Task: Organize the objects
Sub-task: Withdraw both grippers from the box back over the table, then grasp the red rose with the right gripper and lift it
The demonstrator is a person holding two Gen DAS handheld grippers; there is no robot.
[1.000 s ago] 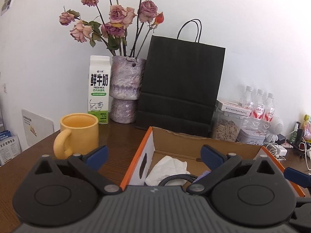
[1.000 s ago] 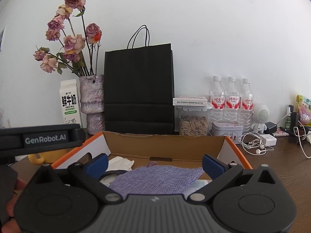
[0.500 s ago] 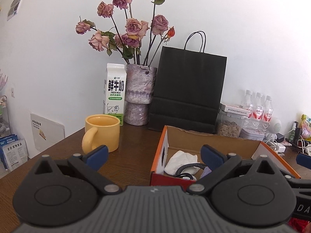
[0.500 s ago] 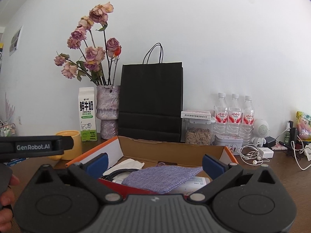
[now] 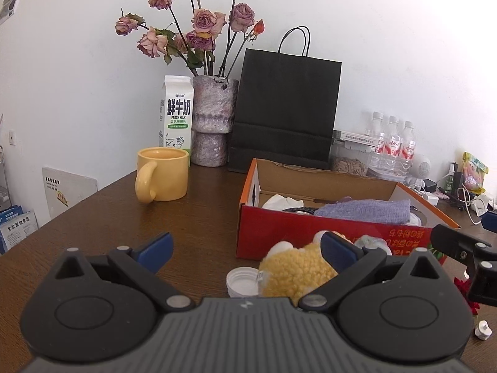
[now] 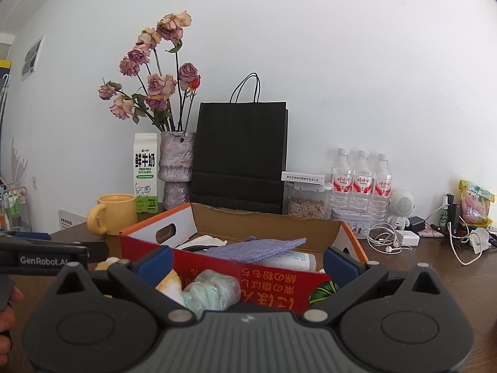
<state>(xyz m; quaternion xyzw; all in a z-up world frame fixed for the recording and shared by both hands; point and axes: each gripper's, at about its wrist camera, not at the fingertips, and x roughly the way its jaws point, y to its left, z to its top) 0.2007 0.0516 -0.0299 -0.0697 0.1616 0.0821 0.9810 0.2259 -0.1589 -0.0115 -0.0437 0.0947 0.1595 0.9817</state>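
Observation:
A red and orange cardboard box [image 5: 326,227] stands on the brown table; it holds a purple knitted cloth [image 5: 363,209], a white cloth [image 5: 281,201] and a black cable. In front of it lie a yellow plush toy [image 5: 295,270], a white bottle cap [image 5: 242,281] and a pale green cloth bundle [image 6: 211,290]. My left gripper [image 5: 245,245] is open and empty, just behind the plush toy. My right gripper [image 6: 247,261] is open and empty, over the green bundle in front of the box [image 6: 264,276].
A yellow mug [image 5: 163,174], a milk carton [image 5: 176,115], a vase of dried roses [image 5: 212,124] and a black paper bag [image 5: 285,112] stand behind the box. Water bottles [image 6: 357,180], a seed jar [image 6: 306,205], earphones and chargers crowd the right. A small white cap [image 5: 483,332] lies at the right.
Both grippers have pulled back and up from over the box toward the table's front. The box's red front wall, the plush toy, the bottle cap and the green bundle have come into view.

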